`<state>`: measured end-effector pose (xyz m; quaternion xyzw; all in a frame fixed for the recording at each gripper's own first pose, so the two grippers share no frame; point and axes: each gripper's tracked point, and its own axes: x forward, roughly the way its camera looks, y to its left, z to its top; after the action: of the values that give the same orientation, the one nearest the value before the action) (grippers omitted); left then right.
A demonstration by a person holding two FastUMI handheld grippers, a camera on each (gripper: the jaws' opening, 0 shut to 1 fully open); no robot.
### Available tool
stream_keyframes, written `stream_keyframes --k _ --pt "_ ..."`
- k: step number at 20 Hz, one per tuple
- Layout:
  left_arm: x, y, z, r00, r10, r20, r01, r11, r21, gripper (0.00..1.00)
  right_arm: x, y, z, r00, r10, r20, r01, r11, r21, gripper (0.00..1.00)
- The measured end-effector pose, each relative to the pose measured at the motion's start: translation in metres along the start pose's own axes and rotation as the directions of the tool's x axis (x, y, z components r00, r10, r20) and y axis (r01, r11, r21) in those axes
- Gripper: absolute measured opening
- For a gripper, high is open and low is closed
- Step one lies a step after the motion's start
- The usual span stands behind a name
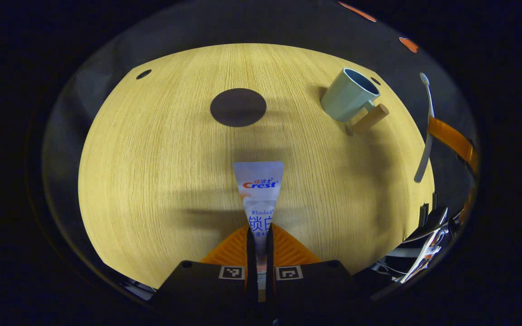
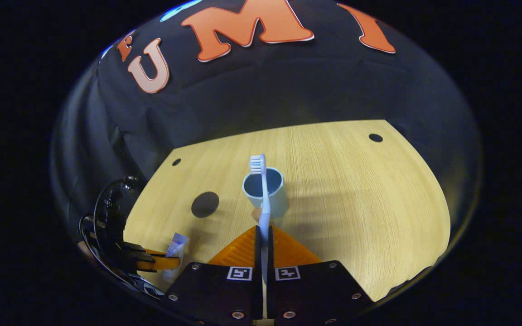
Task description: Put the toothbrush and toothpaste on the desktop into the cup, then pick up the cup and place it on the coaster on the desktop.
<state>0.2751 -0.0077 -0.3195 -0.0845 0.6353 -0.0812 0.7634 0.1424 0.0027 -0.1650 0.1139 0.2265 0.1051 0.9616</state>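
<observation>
My left gripper (image 1: pixel 261 240) is clamped on the white plastic toothpaste tube (image 1: pixel 259 190), held above the pale wooden worktop (image 1: pixel 152 181). My right gripper (image 2: pixel 263 244) pinches the slim white toothbrush (image 2: pixel 263 199), bristles up, in line with the pale blue mug with a wooden handle (image 2: pixel 270 192). I should centre each over the mug's mouth, lower, then release, 1 at a time. The round dark coaster (image 1: pixel 238 107) waits nearby.
</observation>
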Motion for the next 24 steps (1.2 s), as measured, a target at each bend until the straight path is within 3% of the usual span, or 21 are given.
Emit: stream_keyframes --k 1,3,5,13,15,21,24 --pt "-0.030 0.000 0.021 1.000 0.003 0.001 -0.003 1.000 0.005 0.10 0.007 0.002 0.009 0.999 0.013 0.043 -0.013 1.000 -0.013 0.04" --pt "-0.110 -0.010 -0.019 1.000 0.008 0.007 -0.008 1.000 0.019 0.11 0.018 0.004 0.023 0.993 0.038 0.110 -0.035 0.999 -0.029 0.04" --pt "-0.088 -0.025 -0.004 1.000 0.009 0.018 -0.009 1.000 0.028 0.11 0.033 0.008 0.035 0.983 0.078 0.168 -0.072 0.997 -0.038 0.04" --pt "-0.131 -0.024 -0.016 0.999 0.011 0.032 -0.012 1.000 0.029 0.11 0.070 -0.013 0.119 0.891 0.157 0.426 -0.153 0.987 -0.044 0.04" --pt "-0.134 -0.027 -0.019 0.999 0.011 0.037 -0.012 0.999 0.031 0.11 0.076 -0.006 0.118 0.877 0.170 0.450 -0.156 0.985 -0.068 0.04" --pt "-0.133 -0.041 0.017 0.998 0.022 0.063 -0.026 0.998 0.062 0.11 0.112 0.000 0.100 0.883 0.188 0.430 -0.121 0.976 -0.180 0.04" --pt "-0.099 -0.030 0.016 0.997 0.021 0.074 -0.027 0.997 0.078 0.11 0.123 0.000 0.096 0.885 0.193 0.423 -0.109 0.971 -0.214 0.04"
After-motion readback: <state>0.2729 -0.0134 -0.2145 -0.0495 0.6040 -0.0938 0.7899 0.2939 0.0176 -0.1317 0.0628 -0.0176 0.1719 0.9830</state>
